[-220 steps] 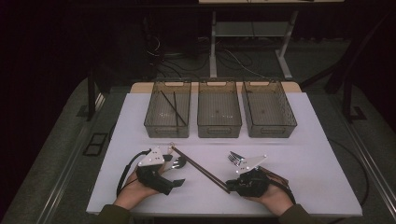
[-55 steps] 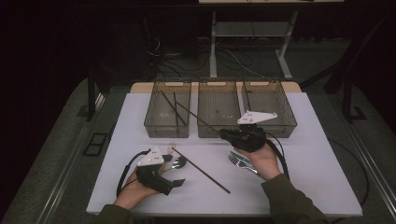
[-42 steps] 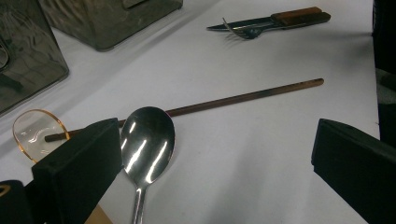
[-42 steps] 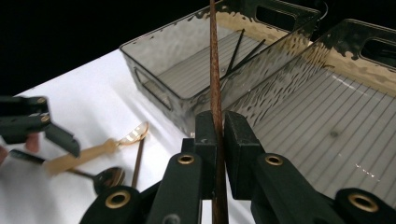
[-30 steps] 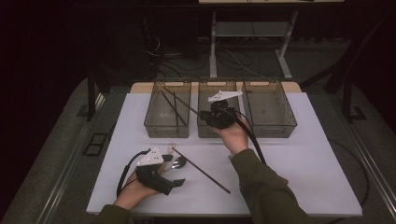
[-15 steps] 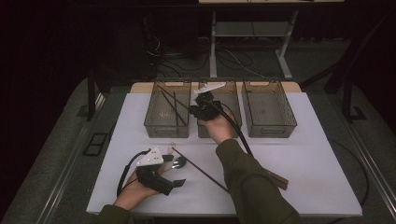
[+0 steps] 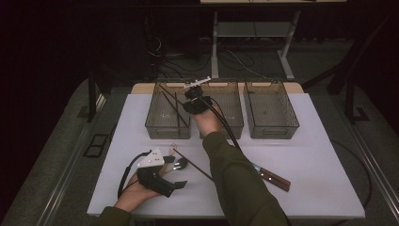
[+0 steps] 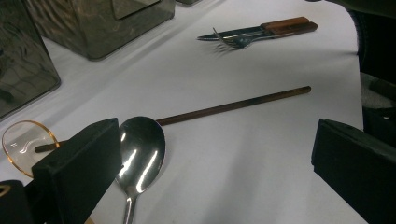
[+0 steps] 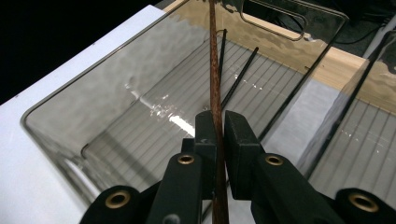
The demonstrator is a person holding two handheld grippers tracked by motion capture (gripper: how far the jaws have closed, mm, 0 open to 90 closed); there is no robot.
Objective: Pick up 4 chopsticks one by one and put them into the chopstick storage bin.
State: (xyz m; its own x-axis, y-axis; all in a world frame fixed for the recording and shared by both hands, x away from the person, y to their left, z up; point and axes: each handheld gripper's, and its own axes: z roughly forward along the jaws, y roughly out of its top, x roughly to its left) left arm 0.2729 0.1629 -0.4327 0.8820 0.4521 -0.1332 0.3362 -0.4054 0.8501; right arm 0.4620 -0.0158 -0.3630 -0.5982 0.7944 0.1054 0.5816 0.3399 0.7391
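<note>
Three clear bins [image 7: 270, 110] line the white table [image 7: 320, 160]; right gripper [image 9: 217, 135] clamps a chopstick [image 9: 214, 70], left gripper [image 8: 210, 154] gapes.

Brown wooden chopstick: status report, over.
Right gripper shut on brown wooden chopstick, above left smoky plastic bin. Left gripper open, idle by steel spoon. Nothing blocking.

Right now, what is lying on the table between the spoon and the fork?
In the left gripper view, a brown chopstick lies across white table between spoon and fork.
</note>
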